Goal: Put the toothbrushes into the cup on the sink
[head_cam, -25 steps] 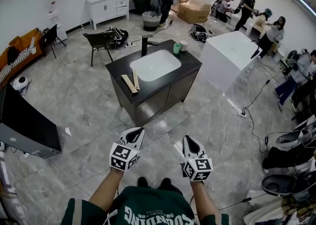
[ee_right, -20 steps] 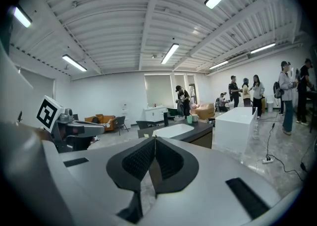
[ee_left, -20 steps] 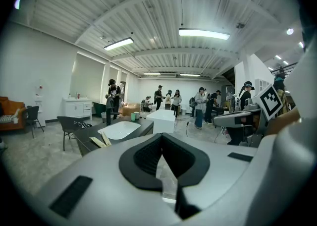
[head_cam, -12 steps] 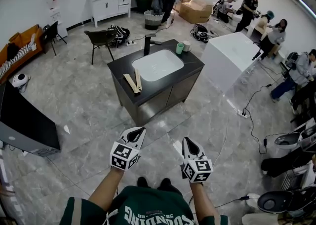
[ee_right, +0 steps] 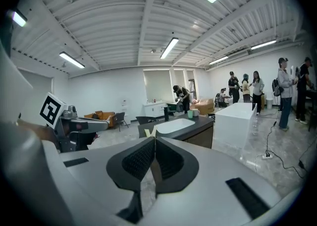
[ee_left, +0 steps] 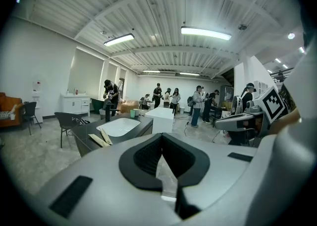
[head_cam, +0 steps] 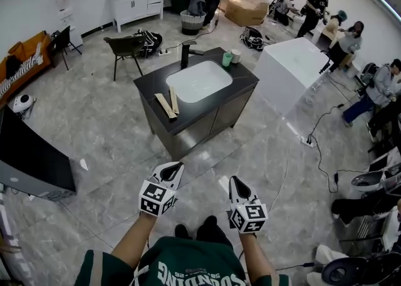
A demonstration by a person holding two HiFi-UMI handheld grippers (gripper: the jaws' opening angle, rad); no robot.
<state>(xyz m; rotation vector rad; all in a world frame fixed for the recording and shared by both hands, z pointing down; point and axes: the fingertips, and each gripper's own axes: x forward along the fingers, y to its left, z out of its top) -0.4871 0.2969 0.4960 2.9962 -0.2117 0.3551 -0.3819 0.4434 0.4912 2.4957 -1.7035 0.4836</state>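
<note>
Bright ceiling strips; edges bend, perhaps vignetted.

toothbrushes too small for detail, cup interior hidden

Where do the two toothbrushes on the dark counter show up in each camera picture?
Head view: toothbrushes upper middle, just left of the basin.
Left gripper view: toothbrushes left of centre.
Right gripper view: toothbrushes dead centre, barely showing.
Shared landmark: the white sink basin beside them.
</note>
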